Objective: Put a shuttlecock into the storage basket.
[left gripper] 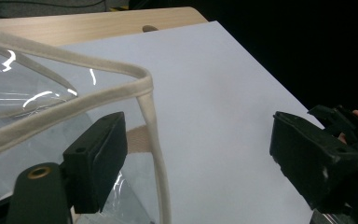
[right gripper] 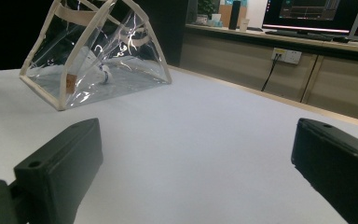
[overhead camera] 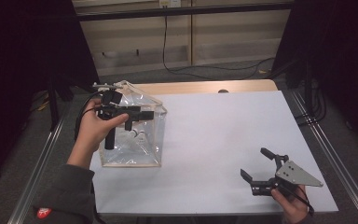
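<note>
**Both sets of tongs apart, left one at the clear bag's rim**

We start with our left gripper [overhead camera: 145,113], held level over the top of the clear plastic bag with cream fabric edging [overhead camera: 130,149]. In the left gripper view its jaws stand wide apart: one black jaw sits behind the clear wall and cream rim [left gripper: 74,109] of the bag, the other hangs over the bare table. The pads press on nothing, though the corner seam of the bag runs down between them. Whether the inner jaw touches the plastic we cannot tell.

Our right gripper [overhead camera: 256,164] is low at the near right of the table, well apart from the bag, a grey three-cornered plate [overhead camera: 298,175] on its top. Its jaws are spread too, with only the table surface between them in the right gripper view.

The bag stands on the white table top [overhead camera: 223,140] at its left side, near the left edge, its base flat and its walls rising to a peaked top. The right gripper view shows it as a tent-like shape [right gripper: 98,60] with small white things [right gripper: 103,72] lying inside on its floor; what they are we cannot make out.

Beyond the white surface a strip of light wood [overhead camera: 205,87] runs along the far edge.
</note>
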`<state>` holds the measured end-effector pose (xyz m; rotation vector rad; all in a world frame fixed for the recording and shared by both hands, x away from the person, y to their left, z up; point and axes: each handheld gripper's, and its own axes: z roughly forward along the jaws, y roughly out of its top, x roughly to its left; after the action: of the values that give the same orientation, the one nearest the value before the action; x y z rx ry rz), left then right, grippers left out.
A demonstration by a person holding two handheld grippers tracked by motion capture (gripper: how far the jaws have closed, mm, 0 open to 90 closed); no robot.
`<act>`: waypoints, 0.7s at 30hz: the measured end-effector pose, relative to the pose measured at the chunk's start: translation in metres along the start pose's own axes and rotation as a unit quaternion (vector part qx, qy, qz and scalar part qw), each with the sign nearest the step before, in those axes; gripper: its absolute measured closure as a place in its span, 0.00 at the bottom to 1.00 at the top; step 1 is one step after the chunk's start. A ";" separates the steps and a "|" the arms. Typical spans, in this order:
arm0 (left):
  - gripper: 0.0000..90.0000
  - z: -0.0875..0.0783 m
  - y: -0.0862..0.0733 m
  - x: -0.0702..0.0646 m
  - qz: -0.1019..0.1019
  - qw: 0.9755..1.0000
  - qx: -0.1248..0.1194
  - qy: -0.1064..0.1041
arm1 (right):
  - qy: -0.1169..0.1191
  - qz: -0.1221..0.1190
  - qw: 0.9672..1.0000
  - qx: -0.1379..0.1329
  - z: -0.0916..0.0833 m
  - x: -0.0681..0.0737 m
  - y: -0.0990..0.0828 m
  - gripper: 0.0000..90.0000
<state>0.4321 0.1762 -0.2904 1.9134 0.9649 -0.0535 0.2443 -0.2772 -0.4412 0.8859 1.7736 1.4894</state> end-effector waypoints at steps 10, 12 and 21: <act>0.18 0.004 -0.009 -0.001 0.008 1.000 0.003 -0.013 | 0.001 -0.001 1.000 0.001 0.000 0.000 0.000 0.02; 0.17 0.005 -0.011 -0.002 0.010 1.000 0.000 -0.018 | 0.001 -0.001 1.000 0.000 0.000 0.000 0.000 0.02; 0.16 0.006 -0.017 -0.010 0.022 0.999 -0.003 -0.033 | 0.001 -0.001 1.000 0.000 0.000 0.000 0.000 0.02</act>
<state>0.4164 0.1698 -0.3025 1.9157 0.8776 -0.0879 0.2443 -0.2771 -0.4413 0.8826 1.7760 1.4878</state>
